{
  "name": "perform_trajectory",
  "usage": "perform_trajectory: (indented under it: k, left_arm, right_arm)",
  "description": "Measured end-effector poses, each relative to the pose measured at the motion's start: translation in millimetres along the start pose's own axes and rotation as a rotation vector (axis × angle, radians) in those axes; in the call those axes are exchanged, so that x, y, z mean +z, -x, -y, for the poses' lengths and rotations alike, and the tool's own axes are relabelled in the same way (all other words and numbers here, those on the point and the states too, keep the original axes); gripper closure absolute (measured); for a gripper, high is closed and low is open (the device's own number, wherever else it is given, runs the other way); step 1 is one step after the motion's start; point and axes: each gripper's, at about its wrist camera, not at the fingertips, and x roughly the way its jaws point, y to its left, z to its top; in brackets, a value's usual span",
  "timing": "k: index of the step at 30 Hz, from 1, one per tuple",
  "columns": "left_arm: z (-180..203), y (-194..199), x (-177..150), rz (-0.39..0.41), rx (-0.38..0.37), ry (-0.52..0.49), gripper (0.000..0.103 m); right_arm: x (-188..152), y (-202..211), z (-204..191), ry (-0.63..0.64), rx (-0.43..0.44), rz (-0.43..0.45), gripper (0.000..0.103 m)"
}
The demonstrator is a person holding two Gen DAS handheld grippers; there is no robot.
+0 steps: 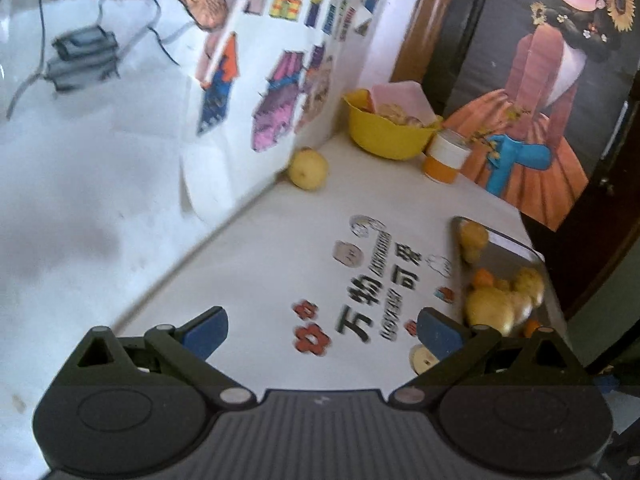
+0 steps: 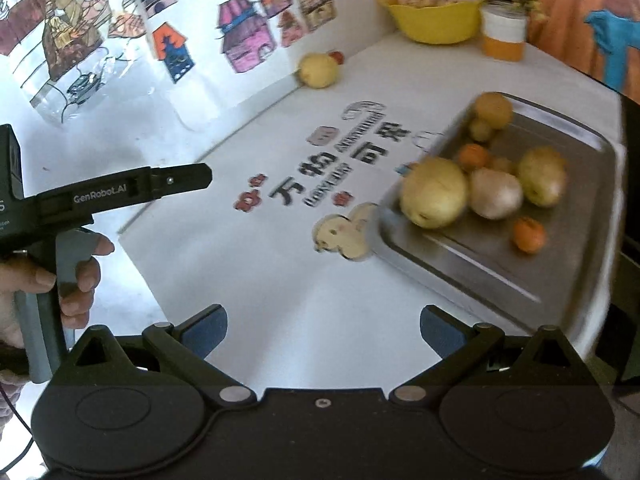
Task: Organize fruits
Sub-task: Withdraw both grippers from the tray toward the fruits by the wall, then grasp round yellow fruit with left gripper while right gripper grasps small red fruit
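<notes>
Grippers: left [image 1: 320,332] and right [image 2: 323,330] both spread wide, empty.
Pear [image 2: 319,70]: table's far edge, by the wall.
Tray [image 2: 472,264]: right edge, holds fruit.
Handling: likely firm, smooth, rolls; grip across its middle.

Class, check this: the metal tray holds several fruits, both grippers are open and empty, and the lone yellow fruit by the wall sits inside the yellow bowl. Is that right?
One detail is wrong. The lone yellow fruit lies on the table by the wall, apart from the yellow bowl, as the right wrist view shows. The metal tray does hold several fruits, and both the left gripper and the right gripper are open and empty.
</notes>
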Motion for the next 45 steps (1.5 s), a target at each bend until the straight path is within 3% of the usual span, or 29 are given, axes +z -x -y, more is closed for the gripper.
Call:
perform_trajectory:
  k: [9, 14, 18, 20, 24, 30, 35, 45]
  left_arm:
    - [-6.7, -13.7, 26.3, 0.009, 0.063, -0.014, 0.001]
    - [6.5, -29.1, 38.7, 0.084, 0.046, -0.057, 0.001]
    - [27.4, -47.7, 49.2, 0.15, 0.049, -0.158, 0.001]
    - [37.6, -59.1, 56.7, 0.159, 0.057, -0.202, 0.001]
    - [51.0, -85.0, 72.0, 0.16, 0.054, -0.246, 0.001]
    - [52.1, -138.5, 87.6, 0.153, 0.083, -0.259, 0.001]
    - [41.8, -177.4, 93.8, 0.135, 0.134, -0.219, 0.001]
    - [46.3, -218.8, 95.5, 0.126, 0.229, -0.235, 0.014]
  right_arm:
    - [55.3, -11.0, -4.0, 0.04, 0.065, -0.012, 0.001]
    - [102.1, -8.5, 16.0, 0.061, 0.022, 0.064, 0.001]
    - [140.2, -21.0, 36.3, 0.074, -0.005, 0.145, 0.001]
    - [161.7, -29.2, 43.8, 0.096, -0.024, 0.212, 0.001]
    - [203.6, -56.4, 54.1, 0.153, 0.026, 0.277, 0.001]
    - [254.2, -118.8, 58.9, 0.342, 0.052, 0.36, 0.001]
    - [284.1, -169.1, 62.5, 0.391, 0.115, 0.338, 0.007]
    - [313.1, -245.2, 56.7, 0.409, 0.12, 0.255, 0.025]
